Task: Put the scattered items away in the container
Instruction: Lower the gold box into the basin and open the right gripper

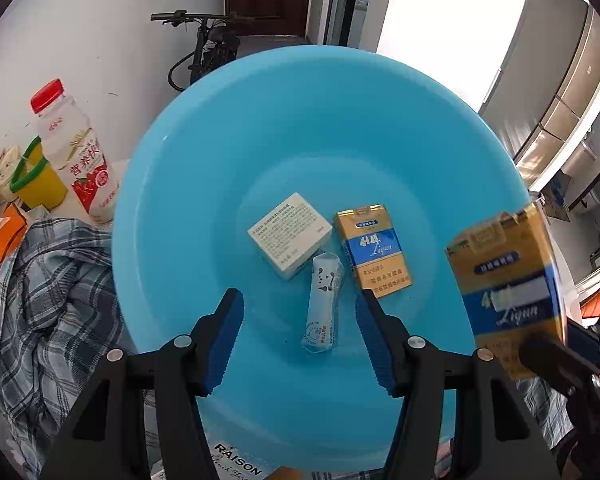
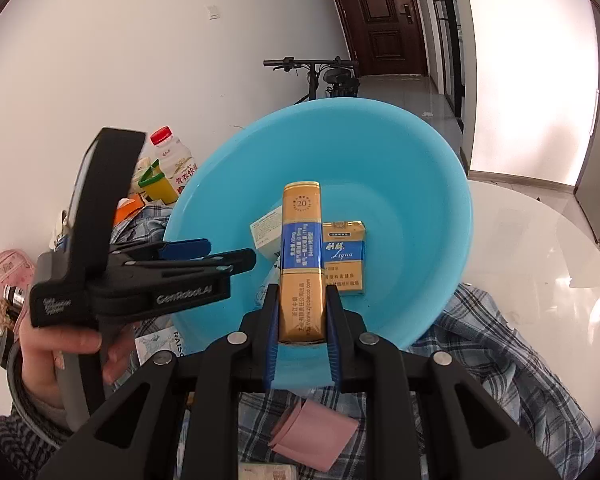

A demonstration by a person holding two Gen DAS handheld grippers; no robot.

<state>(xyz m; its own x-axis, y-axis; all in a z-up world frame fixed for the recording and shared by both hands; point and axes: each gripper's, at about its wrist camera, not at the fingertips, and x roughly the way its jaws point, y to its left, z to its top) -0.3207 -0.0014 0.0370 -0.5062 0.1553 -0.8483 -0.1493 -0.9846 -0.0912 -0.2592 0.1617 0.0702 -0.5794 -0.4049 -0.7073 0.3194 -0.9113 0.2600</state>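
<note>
Inside the round light-blue plastic basin (image 1: 300,128), three items are lying on the floor of the bowl: a small white printed cardboard box (image 1: 290,234), a gold-and-blue cigarette pack (image 1: 374,250) lying flat just to its right, and a pale blue-and-white sachet (image 1: 322,300) in front of them, its far end touching the white box.

Left gripper (image 1: 300,322): hovering over the basin's near half with its blue-padded fingers (image 1: 228,336) standing apart and pressing on nothing; the sachet is lying below, in line with the gap. In the right wrist view this gripper (image 2: 230,254) is showing side-on, with a person's hand (image 2: 64,344) wrapping its handle.

Right gripper (image 2: 302,312): its fingers (image 2: 270,320) are clamping a second gold-and-blue cigarette pack (image 2: 302,260) by its narrow sides, held on edge above the basin's near rim. In the left wrist view that pack (image 1: 508,292) is appearing blurred at the right.

Beside the basin: a blue-and-white plaid cloth (image 1: 48,304) is spreading under and around it; a red-capped white drink bottle (image 1: 76,152) and a yellow cup with a green handle (image 1: 36,176) are standing at the left. A pink folded item (image 2: 316,436), possibly paper, is lying on the cloth.
</note>
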